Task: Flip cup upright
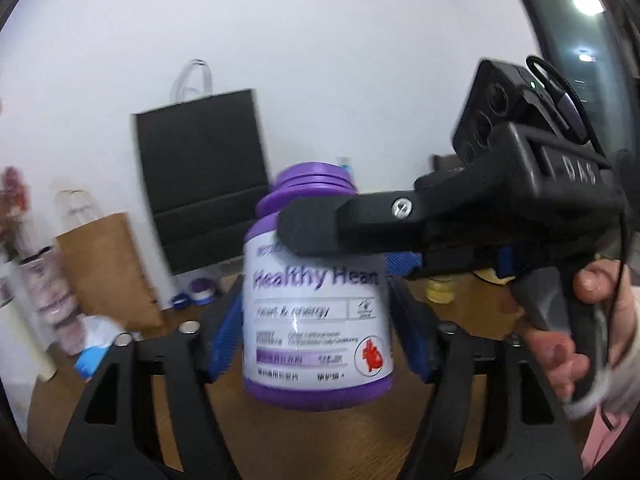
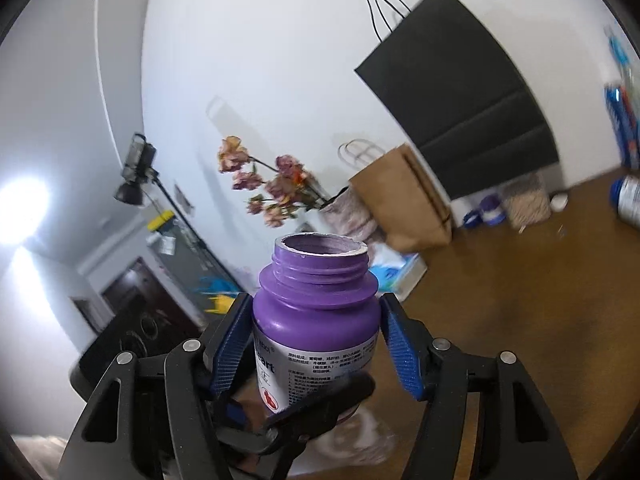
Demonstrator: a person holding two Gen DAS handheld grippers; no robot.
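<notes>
The "cup" is a purple bottle [image 1: 316, 300] with a white "Healthy Heart" label and no lid, mouth up. It is held in the air above the wooden table [image 1: 280, 440]. My left gripper [image 1: 316, 320] has its blue pads on both sides of the bottle body. My right gripper [image 2: 316, 344] comes in from the right in the left wrist view [image 1: 320, 236] and reaches across the bottle's shoulder. In the right wrist view the bottle [image 2: 316, 320] stands upright between the right blue pads, its open mouth [image 2: 320, 245] on top; a small gap shows on the right side.
A black paper bag [image 1: 204, 184] and a brown paper bag [image 1: 108, 268] stand against the white wall at the table's back. Dried flowers [image 2: 272, 184] stand at the left. Small purple and blue caps [image 2: 486, 212] lie by the bags. A spray can [image 2: 628, 200] lies at the right.
</notes>
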